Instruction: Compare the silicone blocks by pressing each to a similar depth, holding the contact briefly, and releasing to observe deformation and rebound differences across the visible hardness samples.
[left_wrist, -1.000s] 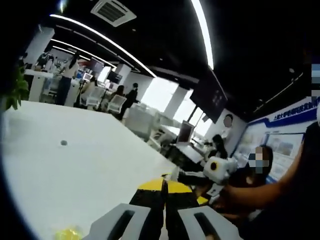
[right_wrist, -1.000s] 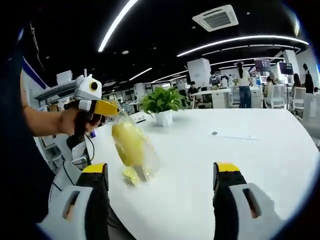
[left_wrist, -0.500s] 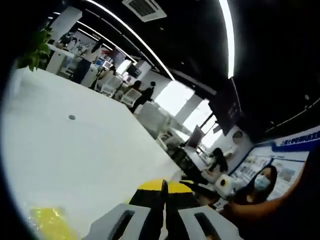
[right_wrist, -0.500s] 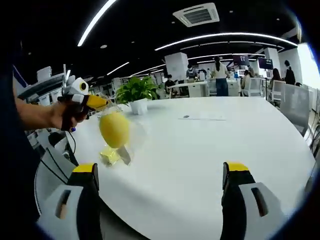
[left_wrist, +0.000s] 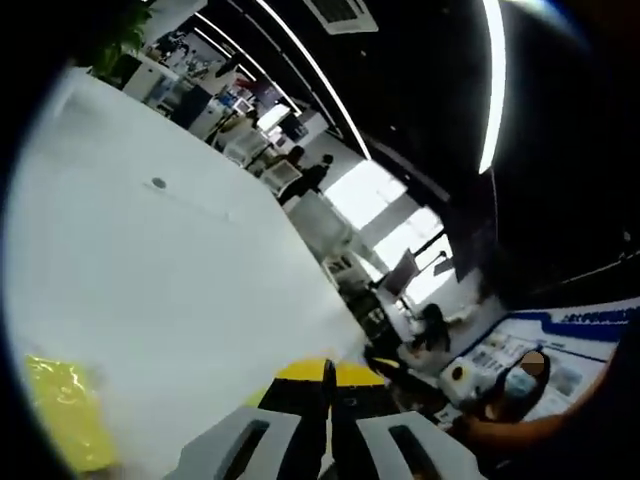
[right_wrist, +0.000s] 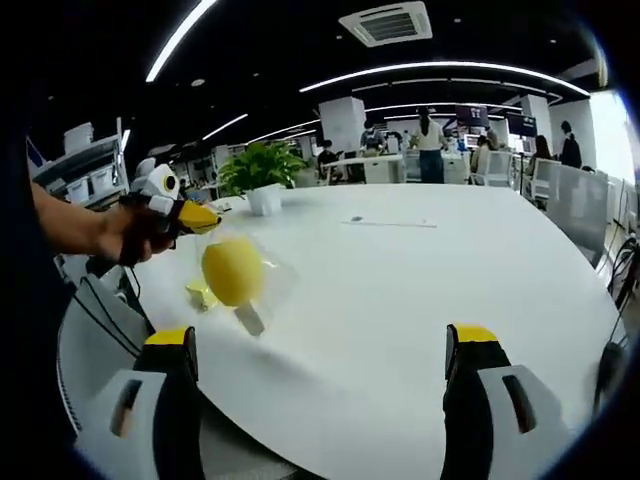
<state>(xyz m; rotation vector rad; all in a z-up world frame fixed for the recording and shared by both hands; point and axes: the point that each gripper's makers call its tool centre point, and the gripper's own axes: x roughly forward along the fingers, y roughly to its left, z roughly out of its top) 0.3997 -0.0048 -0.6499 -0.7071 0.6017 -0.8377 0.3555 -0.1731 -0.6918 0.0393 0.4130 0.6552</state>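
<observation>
In the right gripper view, my left gripper (right_wrist: 192, 216) comes in from the left in a person's hand, shut on the top of a clear plastic bag (right_wrist: 250, 285). A round yellow silicone block (right_wrist: 232, 270) hangs in that bag above the white table (right_wrist: 400, 290). A smaller yellow piece (right_wrist: 199, 294) lies on the table just behind it. In the left gripper view, the yellow-tipped jaws (left_wrist: 328, 374) stand pressed together, and a yellow piece (left_wrist: 58, 412) lies on the table at lower left. My right gripper (right_wrist: 322, 345) stands open with nothing between its fingers.
A potted green plant (right_wrist: 258, 170) stands at the table's far side. A small round port (right_wrist: 357, 219) sits in the tabletop. Office desks, chairs and several people fill the background. A person's arm (right_wrist: 70, 228) reaches in at the left.
The left gripper view has rolled and dipped, so the yellow piece on the table looms larger at lower left. In the right gripper view the hanging bag has shifted slightly right of the piece on the table.
</observation>
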